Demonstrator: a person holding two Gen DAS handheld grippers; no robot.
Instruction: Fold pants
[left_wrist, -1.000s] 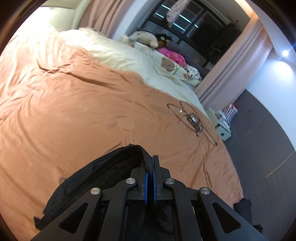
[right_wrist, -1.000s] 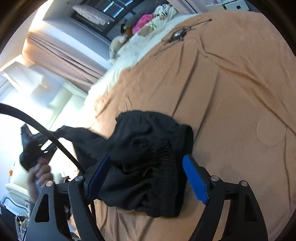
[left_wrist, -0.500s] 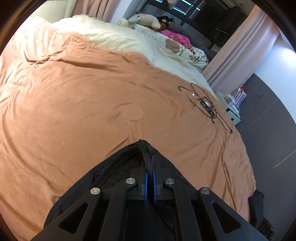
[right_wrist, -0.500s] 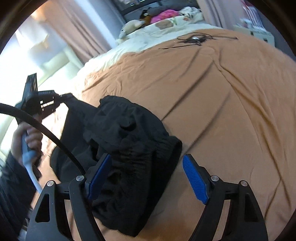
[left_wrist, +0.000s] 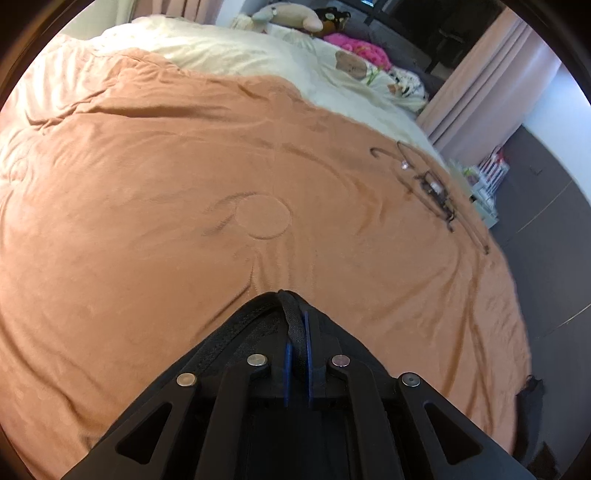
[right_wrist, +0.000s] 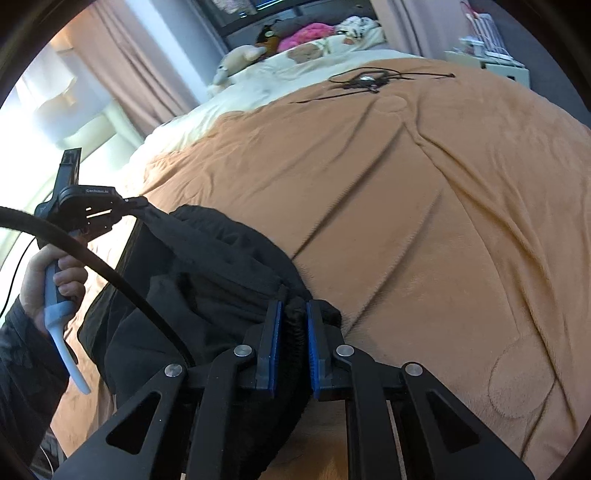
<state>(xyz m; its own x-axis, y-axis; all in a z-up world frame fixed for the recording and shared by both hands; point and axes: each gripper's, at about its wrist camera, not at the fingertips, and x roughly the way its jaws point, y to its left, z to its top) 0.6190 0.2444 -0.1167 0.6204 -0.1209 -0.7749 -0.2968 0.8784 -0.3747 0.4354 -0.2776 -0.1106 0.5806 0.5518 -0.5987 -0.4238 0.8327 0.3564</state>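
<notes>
Pants (right_wrist: 207, 280): I have my left gripper (left_wrist: 297, 332) and right gripper (right_wrist: 293, 325) each clamped on the black waistband; the left unit's small label is unreadable.

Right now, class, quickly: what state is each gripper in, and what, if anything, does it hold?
Left gripper: closed, pinching the waistband of the black pants.
Right gripper: closed on a bunched edge of the same pants.
</notes>
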